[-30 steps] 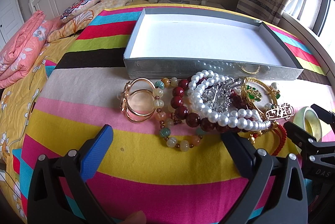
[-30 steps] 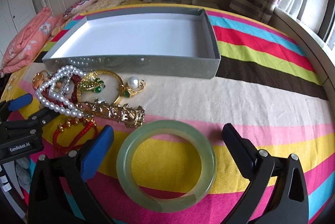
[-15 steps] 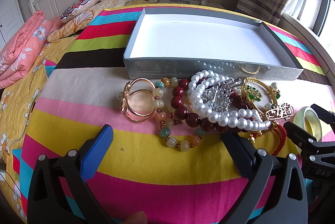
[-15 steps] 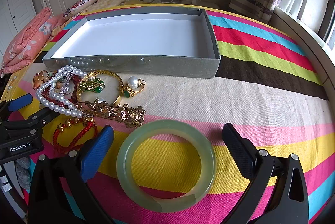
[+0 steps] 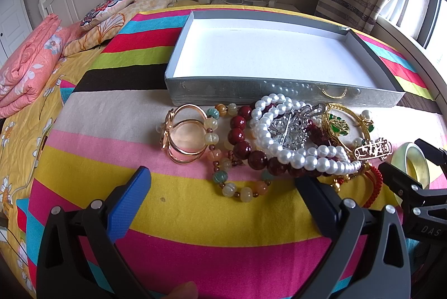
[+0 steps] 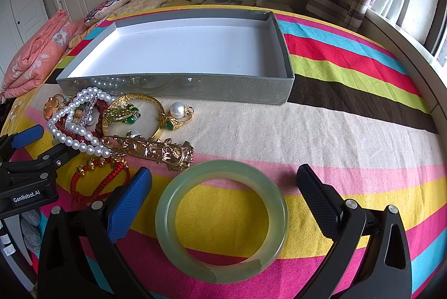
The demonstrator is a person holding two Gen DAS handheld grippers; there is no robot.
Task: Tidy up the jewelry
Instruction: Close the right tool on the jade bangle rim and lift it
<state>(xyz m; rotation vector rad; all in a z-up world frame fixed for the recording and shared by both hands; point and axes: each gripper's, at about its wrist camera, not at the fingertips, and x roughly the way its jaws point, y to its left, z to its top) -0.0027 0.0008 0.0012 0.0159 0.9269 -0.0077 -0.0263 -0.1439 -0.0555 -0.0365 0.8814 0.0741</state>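
Between spread fingers of right gripper (image 6: 223, 195), right wrist view: jade bangle (image 6: 221, 220) flat on bedspread (image 6: 349, 131), directly ahead, nothing gripped. Tray (image 6: 178, 88) beyond, bare.

Left wrist view: left gripper (image 5: 222, 197) open, empty; bead pile (image 5: 279, 142) ahead-right. Right gripper nearer bangle.

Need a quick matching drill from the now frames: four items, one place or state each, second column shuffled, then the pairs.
Things:
1. pale green jade bangle
2. shallow grey cardboard box
3. white pearl strand
4. red braided cord bracelet

Places or states:
A. holds nothing
B. draped over the dark red bead bracelet
C. lying between the open right gripper fingers
D. between the two grippers

Pairs: 1-C, 2-A, 3-B, 4-D
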